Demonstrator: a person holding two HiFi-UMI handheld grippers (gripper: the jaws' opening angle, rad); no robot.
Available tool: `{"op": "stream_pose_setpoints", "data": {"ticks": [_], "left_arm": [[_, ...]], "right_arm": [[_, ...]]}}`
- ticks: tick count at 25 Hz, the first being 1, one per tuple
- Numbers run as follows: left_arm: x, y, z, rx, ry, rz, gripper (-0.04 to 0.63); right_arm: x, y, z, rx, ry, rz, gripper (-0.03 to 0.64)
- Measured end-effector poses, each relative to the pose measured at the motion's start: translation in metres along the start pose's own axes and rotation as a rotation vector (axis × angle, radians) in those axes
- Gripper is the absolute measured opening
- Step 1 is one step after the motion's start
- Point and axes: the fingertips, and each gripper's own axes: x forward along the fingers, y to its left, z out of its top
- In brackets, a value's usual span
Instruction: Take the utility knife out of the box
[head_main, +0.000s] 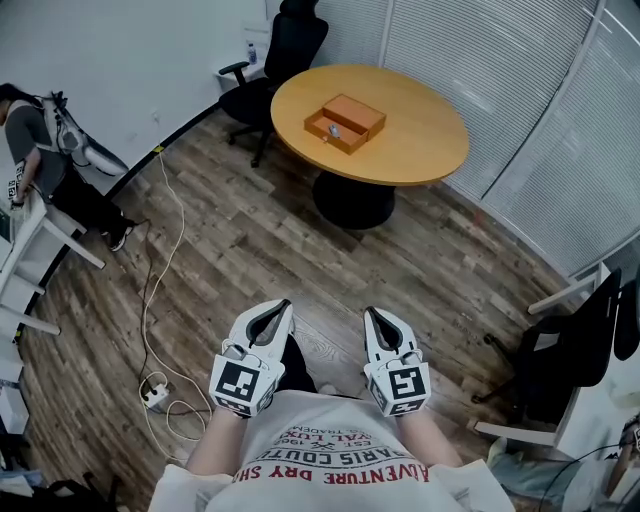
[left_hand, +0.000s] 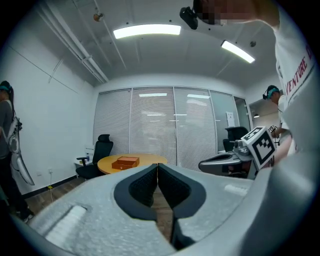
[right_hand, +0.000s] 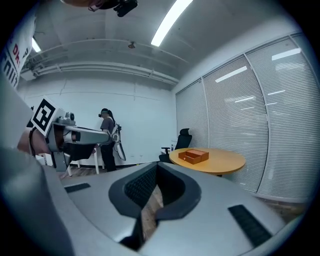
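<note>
Held close to the wearer's chest, the left gripper (head_main: 283, 304) and the right gripper (head_main: 372, 313) both have their jaws pressed together on nothing. The T-shirt (head_main: 330, 462) below them reads in part "ADVENTURE". Well ahead across the wood floor (head_main: 250, 250), the orange box (head_main: 345, 122) sits open on the round table (head_main: 425, 140). A small grey object (head_main: 334, 130) inside is probably the utility knife, too small to show its long axis. The box lies straight ahead, marginally towards the right gripper's side.

The table (head_main: 425, 140) is honey-yellow; on it, the box (head_main: 345, 122) is orange-brown. Beside the table stands a black chair (head_main: 270, 65); under it, brown plank-patterned floor (head_main: 260, 250).
</note>
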Motion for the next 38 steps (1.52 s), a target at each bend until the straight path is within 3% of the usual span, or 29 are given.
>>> {"op": "stream_pose_setpoints", "data": {"ticks": [14,19,32,38], "left_arm": [[0.079,0.060,-0.003,-0.027,0.025,-0.043,0.011],[0.120,0.095,0.000,-0.038,0.026,-0.053,0.011],[0.215,0.244,0.023,-0.041,0.016,-0.082,0.011],[0.241,0.311,0.028,-0.057,0.003,-0.086,0.011]], "right_arm": [[0.086,-0.022,0.007,-0.001,0.016,0.042,0.008],[0.130,-0.045,0.017,0.061,0.013,0.033,0.008],[0.289,-0.087,0.055,0.178,0.027,-0.085,0.008],[0.355,-0.086,0.064,0.236,0.051,-0.111,0.008]]}}
